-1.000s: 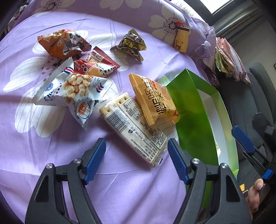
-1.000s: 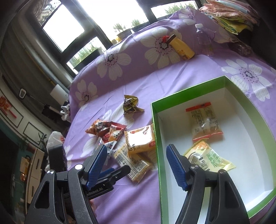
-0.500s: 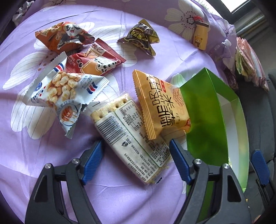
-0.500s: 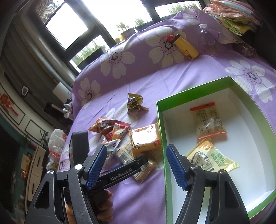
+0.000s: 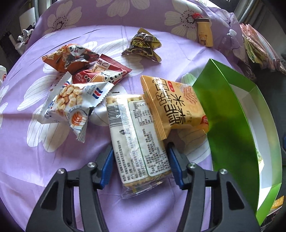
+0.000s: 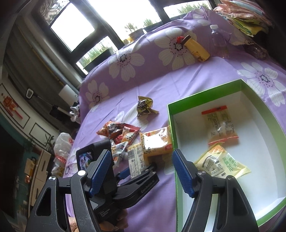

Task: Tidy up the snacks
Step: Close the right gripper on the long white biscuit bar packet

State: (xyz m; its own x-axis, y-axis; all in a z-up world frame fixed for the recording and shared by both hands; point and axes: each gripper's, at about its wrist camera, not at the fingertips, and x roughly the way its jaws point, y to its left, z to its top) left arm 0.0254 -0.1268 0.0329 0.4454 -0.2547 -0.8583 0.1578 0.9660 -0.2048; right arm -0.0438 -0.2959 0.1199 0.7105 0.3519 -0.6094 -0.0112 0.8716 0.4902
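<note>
My left gripper (image 5: 140,158) is shut on a clear-wrapped cracker pack (image 5: 137,141), its blue pads pressing both long sides; it also shows in the right wrist view (image 6: 137,171). An orange-yellow snack bag (image 5: 175,107) overlaps the pack's far end and leans on the green box (image 5: 230,125). A white puffed-snack bag (image 5: 71,105), a red bag (image 5: 101,73), an orange panda bag (image 5: 69,55) and a dark wrapper (image 5: 143,46) lie beyond. My right gripper (image 6: 141,173) is open and empty above the box's near-left corner (image 6: 177,178). The box holds two packets (image 6: 219,125).
A yellow bear bottle (image 5: 205,33) and a clear water bottle (image 6: 219,41) lie by the pillow at the back. Folded cloths (image 6: 243,16) are stacked at the far right. The purple flowered sheet (image 5: 44,160) covers the whole surface.
My left gripper moved forward around the cracker pack and closed its jaws onto it. The right gripper stayed open near the box.
</note>
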